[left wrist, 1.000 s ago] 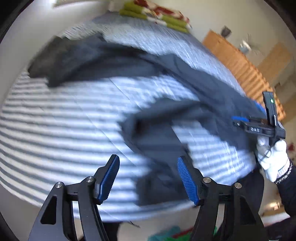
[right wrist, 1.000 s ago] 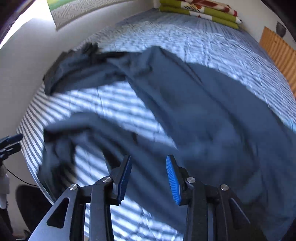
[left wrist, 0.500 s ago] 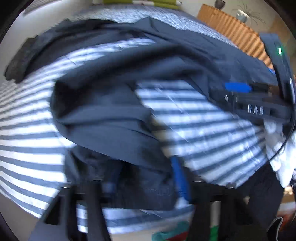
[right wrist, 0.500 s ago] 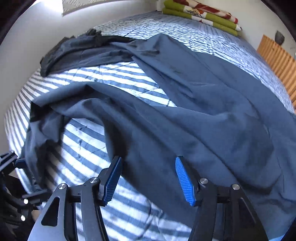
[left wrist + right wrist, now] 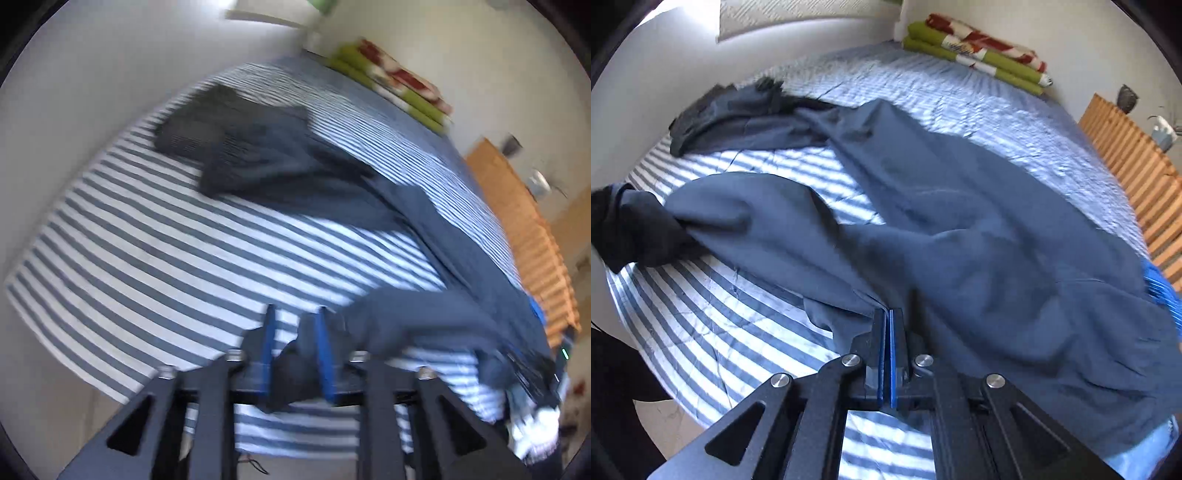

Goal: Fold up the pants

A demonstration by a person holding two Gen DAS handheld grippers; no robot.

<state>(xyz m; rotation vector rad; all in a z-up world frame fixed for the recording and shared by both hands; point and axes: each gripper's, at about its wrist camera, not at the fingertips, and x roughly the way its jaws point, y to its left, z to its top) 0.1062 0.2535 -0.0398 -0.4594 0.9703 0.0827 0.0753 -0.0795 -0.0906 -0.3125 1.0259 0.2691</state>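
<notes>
Blue-and-white striped bedding [image 5: 713, 332] covers the bed under a white wall, a folded green-and-red blanket [image 5: 979, 51] at its far end. My dark navy cloth pants [image 5: 960, 229] sprawl lengthwise away from me. My right gripper [image 5: 887, 325] pinches their near edge tight; my left gripper [image 5: 295, 332], jaws opening, has bunched fabric between its pads.

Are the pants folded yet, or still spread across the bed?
Not folded. The pants lie spread and rumpled over the striped bed, legs apart; the right gripper is shut on their near edge.
</notes>
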